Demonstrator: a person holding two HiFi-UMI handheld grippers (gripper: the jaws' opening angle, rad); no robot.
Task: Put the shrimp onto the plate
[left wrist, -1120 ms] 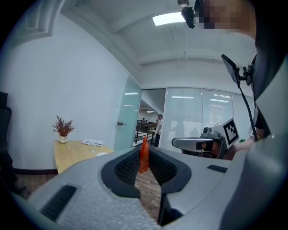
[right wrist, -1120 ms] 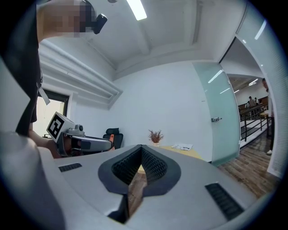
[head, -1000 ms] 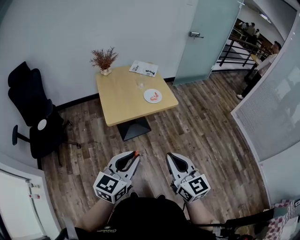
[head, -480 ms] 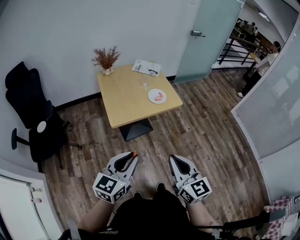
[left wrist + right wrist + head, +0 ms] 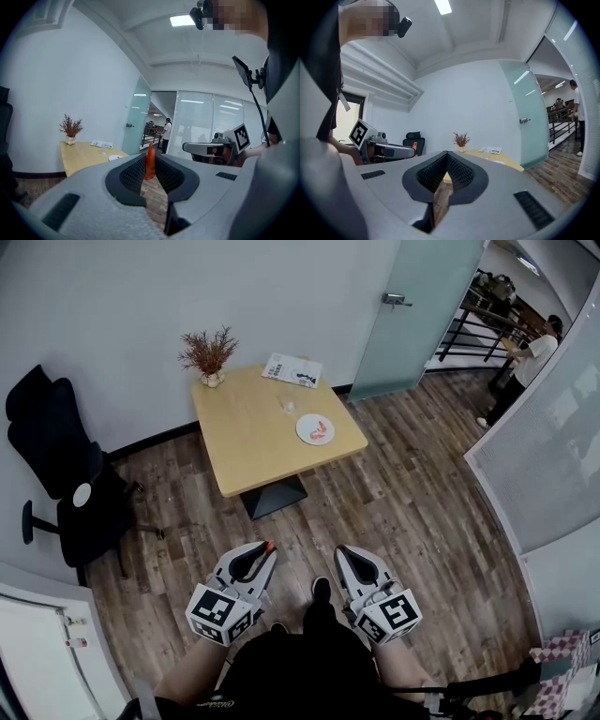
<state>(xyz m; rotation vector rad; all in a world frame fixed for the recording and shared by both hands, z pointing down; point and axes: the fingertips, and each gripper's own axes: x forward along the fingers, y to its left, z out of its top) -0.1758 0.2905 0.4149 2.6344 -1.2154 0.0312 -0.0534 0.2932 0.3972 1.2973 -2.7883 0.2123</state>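
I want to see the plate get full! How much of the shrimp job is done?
Done: some orange food already lies on the white plate on the table. In hand: the left gripper is shut on one orange shrimp; the right gripper is shut and empty. Left: the table stands well ahead, so this shrimp has yet to reach the plate.

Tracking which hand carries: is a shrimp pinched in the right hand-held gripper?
No: the right hand-held gripper has its jaws together on nothing, while the left hand-held gripper pinches the orange shrimp.
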